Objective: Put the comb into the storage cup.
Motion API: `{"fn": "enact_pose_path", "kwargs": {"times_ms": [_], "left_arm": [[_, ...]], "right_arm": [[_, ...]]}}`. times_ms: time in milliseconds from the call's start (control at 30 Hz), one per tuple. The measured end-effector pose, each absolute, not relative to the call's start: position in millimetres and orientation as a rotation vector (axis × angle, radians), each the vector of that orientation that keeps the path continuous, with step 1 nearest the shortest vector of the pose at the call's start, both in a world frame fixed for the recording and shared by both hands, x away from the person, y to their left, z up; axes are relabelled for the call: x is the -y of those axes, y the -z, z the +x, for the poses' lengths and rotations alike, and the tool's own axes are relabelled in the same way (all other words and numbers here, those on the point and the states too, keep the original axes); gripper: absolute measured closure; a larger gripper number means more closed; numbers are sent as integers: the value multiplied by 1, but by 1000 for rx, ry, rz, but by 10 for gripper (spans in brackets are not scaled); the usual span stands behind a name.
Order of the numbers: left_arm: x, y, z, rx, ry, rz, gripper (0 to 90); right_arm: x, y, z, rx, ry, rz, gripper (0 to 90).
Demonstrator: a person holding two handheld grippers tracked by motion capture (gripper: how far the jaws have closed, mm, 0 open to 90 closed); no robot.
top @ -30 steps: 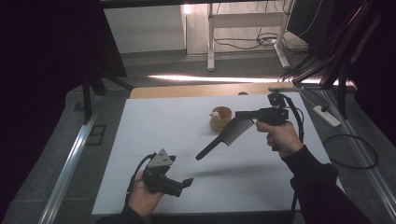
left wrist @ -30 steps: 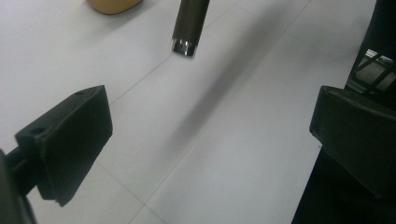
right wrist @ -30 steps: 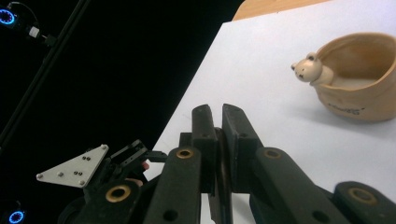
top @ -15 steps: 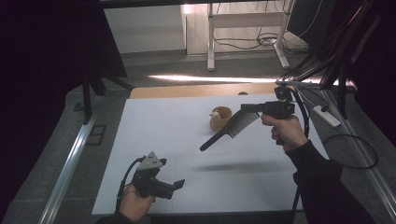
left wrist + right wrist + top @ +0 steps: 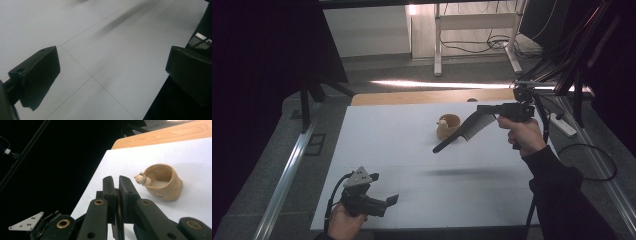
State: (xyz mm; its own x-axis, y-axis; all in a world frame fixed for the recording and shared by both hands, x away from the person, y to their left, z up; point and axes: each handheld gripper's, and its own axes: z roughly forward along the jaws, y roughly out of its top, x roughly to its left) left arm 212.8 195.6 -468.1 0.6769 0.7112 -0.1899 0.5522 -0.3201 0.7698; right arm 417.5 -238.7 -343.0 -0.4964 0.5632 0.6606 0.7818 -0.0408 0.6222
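The right gripper [image 5: 484, 111] was clamped on the toothed end of a long black plastic comb [image 5: 460, 133], carrying it in the air just right of the small tan ceramic cup with a bear figure [image 5: 447, 127] — apparently for placing there. The left gripper [image 5: 393, 199] idled wide open and empty over the near-left white worktop [image 5: 392, 135].

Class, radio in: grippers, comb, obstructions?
Right gripper shut on black comb, airborne. Left gripper open, low, near table edge. Tan cup beneath comb.
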Motion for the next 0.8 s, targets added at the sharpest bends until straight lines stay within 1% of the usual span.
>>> {"fn": "enact_pose_path", "kwargs": {"times_ms": [800], "left_arm": [[-227, 472, 194, -1091, -256, 1961, 0]], "right_arm": [[258, 325, 433, 2044, 1602, -1552, 846]]}}
